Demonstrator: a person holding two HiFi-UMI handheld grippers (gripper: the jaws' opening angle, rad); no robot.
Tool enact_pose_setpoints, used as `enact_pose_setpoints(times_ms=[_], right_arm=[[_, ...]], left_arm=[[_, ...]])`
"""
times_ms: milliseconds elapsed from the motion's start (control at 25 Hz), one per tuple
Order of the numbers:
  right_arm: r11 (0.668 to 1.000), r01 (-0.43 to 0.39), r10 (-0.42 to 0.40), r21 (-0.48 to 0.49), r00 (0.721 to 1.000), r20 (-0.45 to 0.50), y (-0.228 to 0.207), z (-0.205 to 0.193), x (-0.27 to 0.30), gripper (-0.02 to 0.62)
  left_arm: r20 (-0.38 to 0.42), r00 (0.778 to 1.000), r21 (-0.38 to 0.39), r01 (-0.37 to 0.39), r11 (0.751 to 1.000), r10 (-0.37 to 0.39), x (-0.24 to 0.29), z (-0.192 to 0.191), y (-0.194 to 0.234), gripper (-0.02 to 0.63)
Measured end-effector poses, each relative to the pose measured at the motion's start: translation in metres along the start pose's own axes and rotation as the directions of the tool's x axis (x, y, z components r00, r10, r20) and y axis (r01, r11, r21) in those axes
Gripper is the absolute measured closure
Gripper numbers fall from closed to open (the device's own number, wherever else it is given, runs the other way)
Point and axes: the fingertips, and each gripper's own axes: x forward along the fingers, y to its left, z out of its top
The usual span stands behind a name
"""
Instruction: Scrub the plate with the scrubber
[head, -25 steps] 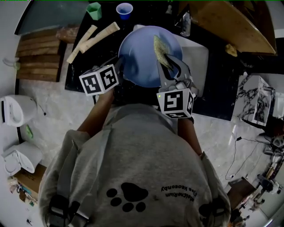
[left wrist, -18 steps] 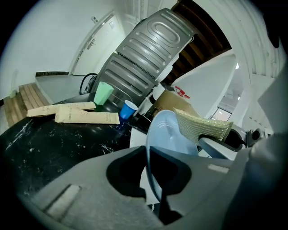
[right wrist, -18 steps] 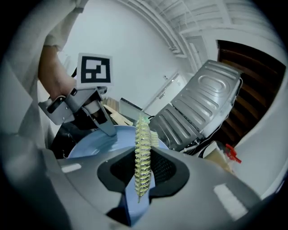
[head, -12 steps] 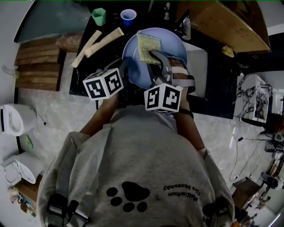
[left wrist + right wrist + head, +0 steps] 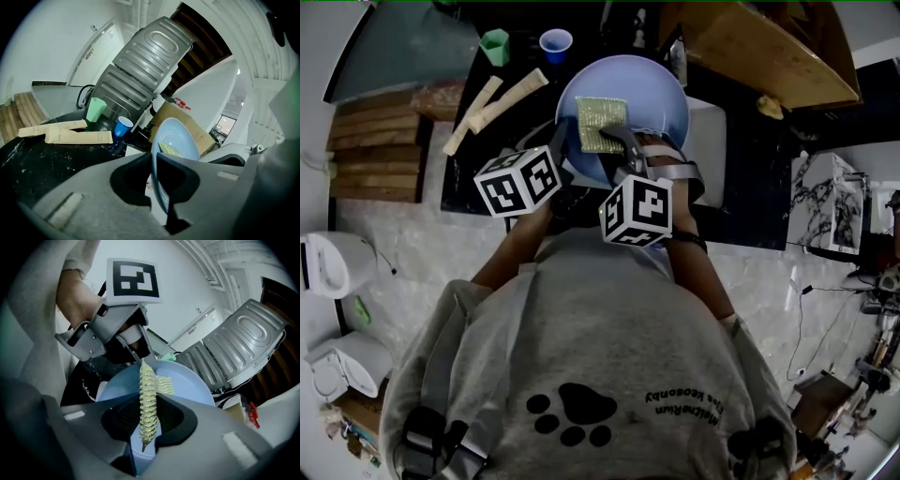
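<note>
A light blue plate (image 5: 649, 94) is held up on a tilt over the sink. My left gripper (image 5: 563, 150) grips its left rim. In the left gripper view the rim (image 5: 158, 154) runs between the jaws, which are opening slightly. My right gripper (image 5: 624, 142) is shut on a yellow-green scrubber (image 5: 600, 124) that lies flat against the plate's inner face, left of centre. In the right gripper view the scrubber (image 5: 147, 399) stands edge-on between the jaws, with the plate (image 5: 190, 386) behind it and the left gripper (image 5: 136, 350) at the far rim.
On the black counter (image 5: 464, 178) lie two long paper sleeves (image 5: 508, 97), a green cup (image 5: 495, 45) and a blue cup (image 5: 554, 42). A white sink (image 5: 711, 141) sits under the plate. A wooden board (image 5: 759, 47) leans at the back right.
The right gripper has swept the scrubber leftward across the plate, from its right side to left of centre. The plate and left gripper shifted slightly away from me.
</note>
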Motion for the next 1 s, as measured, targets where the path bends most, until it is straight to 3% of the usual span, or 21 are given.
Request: enact_pose_setpoints(times_ms=[240,480,840,1000], right_arm=[[0.991,-0.123,0.121,0.049,0.992,0.047,0.014,-0.008,-0.007,0.521],[0.963,-0.245,0.232,0.111,0.966,0.117,0.028,-0.009,-0.017,0.521],[0.920,-0.355,0.330,0.166,0.931,0.158,0.043,-0.017,-0.039,0.522],[0.912,-0.359,0.326,0.198,0.928,0.181,0.041,-0.022,-0.049,0.522]], left_arm=[[0.046,0.999,-0.003,-0.017,1.000,0.017,0.006,0.010,-0.005,0.581],[0.102,0.995,0.012,-0.012,1.000,0.011,0.009,0.020,-0.011,0.581],[0.169,0.986,0.029,0.013,0.999,-0.017,0.012,0.027,-0.028,0.581],[0.185,0.982,0.039,0.020,0.999,-0.027,0.015,0.030,-0.036,0.581]])
